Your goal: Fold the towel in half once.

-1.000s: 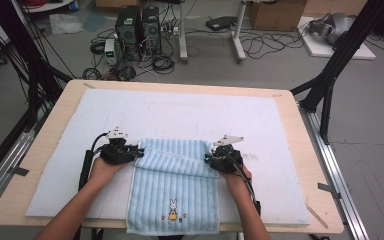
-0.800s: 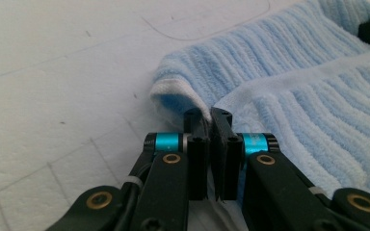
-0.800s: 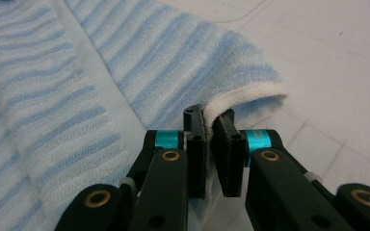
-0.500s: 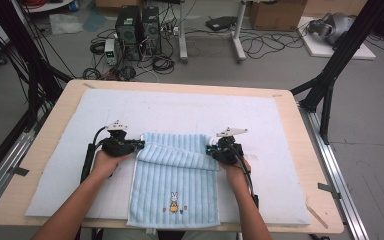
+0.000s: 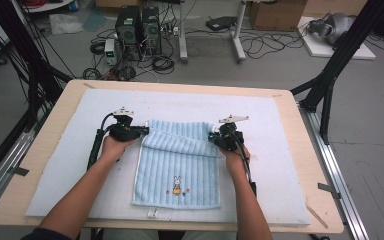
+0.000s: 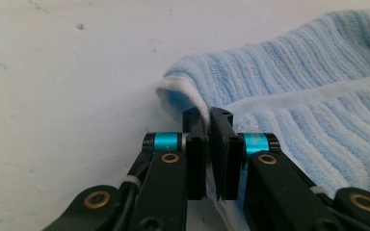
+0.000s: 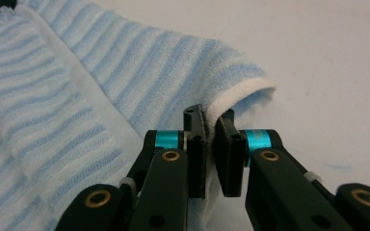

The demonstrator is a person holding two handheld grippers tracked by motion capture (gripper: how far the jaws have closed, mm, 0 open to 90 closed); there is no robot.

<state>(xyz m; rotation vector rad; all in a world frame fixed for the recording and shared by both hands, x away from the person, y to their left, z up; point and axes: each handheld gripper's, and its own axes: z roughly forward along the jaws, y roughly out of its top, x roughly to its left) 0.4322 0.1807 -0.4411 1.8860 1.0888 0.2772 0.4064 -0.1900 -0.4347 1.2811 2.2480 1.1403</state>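
On the left of the high view, black frame posts (image 5: 25, 85) stand beside the wooden table (image 5: 40, 145), whose top carries a white mat (image 5: 70, 165). The person's left forearm (image 5: 82, 195) comes in from the bottom edge and ends at the left gripper (image 5: 141, 131), which sits at the left edge of a light blue striped towel (image 5: 177, 167). In the left gripper view its jaws are pressed nearly together with the towel's white-hemmed corner (image 6: 183, 91) pinched between them, the cloth curling over in a soft roll just beyond the fingertips.

The towel lies in the middle of the mat, nearer the person's side. Its far part is folded over toward the person, so a doubled band of cloth runs between the two grippers, with a crease slanting down to the right. Below it the single layer lies flat, showing a small rabbit picture (image 5: 176, 185) and a white tag (image 5: 153, 213) at the near hem.

To the right, the right gripper (image 5: 215, 137) holds the other folded corner; in the right gripper view its jaws are clamped close on the white hem (image 7: 243, 94). The right forearm (image 5: 247, 200) reaches back to the bottom edge.

Beyond the table, computer boxes (image 5: 139, 25) and loose cables (image 5: 260, 45) lie on the floor.
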